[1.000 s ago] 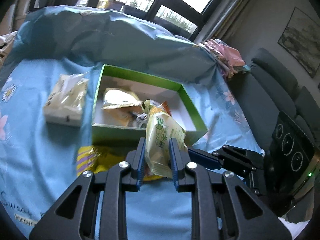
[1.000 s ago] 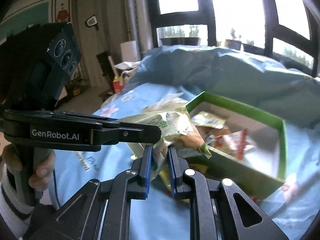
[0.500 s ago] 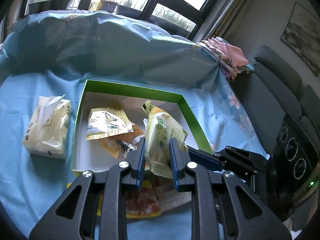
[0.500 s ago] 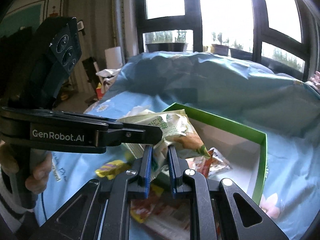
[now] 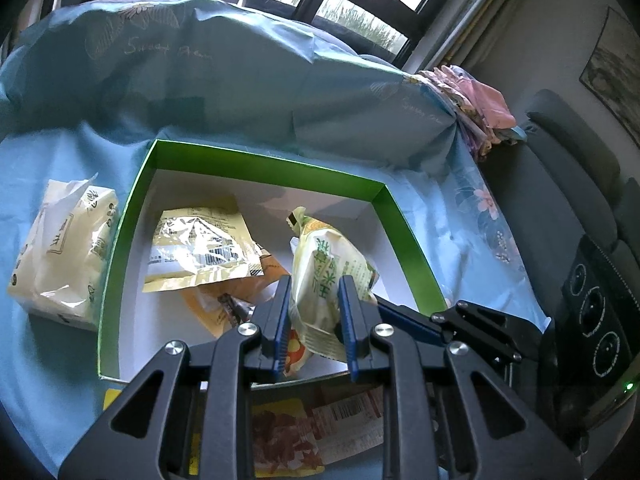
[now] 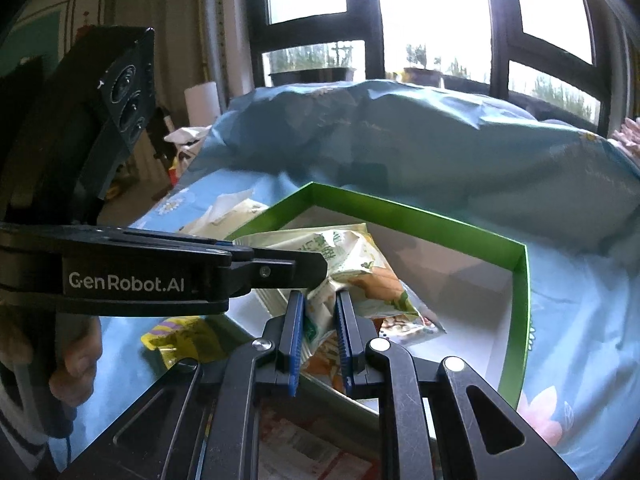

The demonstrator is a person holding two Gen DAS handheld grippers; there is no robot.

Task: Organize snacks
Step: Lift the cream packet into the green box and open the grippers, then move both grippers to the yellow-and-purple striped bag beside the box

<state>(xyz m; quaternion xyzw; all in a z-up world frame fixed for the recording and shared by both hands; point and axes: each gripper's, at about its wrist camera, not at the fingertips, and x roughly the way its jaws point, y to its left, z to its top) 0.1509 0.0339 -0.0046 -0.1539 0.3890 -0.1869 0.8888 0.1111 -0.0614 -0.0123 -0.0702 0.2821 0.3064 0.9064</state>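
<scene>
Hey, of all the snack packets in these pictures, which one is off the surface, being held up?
The pale green-printed packet, clamped by both grippers over the green box. The silver-yellow packet lies flat inside it.

My grippers are black with silver screws, blue ribbed pads (image 5: 347, 320) and white GenRobot.AI lettering (image 6: 126, 282); a striped sleeve (image 6: 16, 436) shows

Daylight enters through the tall dark-framed windows (image 6: 432, 20), blown out to white in the right wrist view. The room itself is dim and bluish. Glare glints off the crinkled silver-and-yellow foil packet (image 5: 200, 248). Fisheye bending curves the edges into black corners; the draped light-blue cloth (image 6: 400, 128) looks slightly soft.
</scene>
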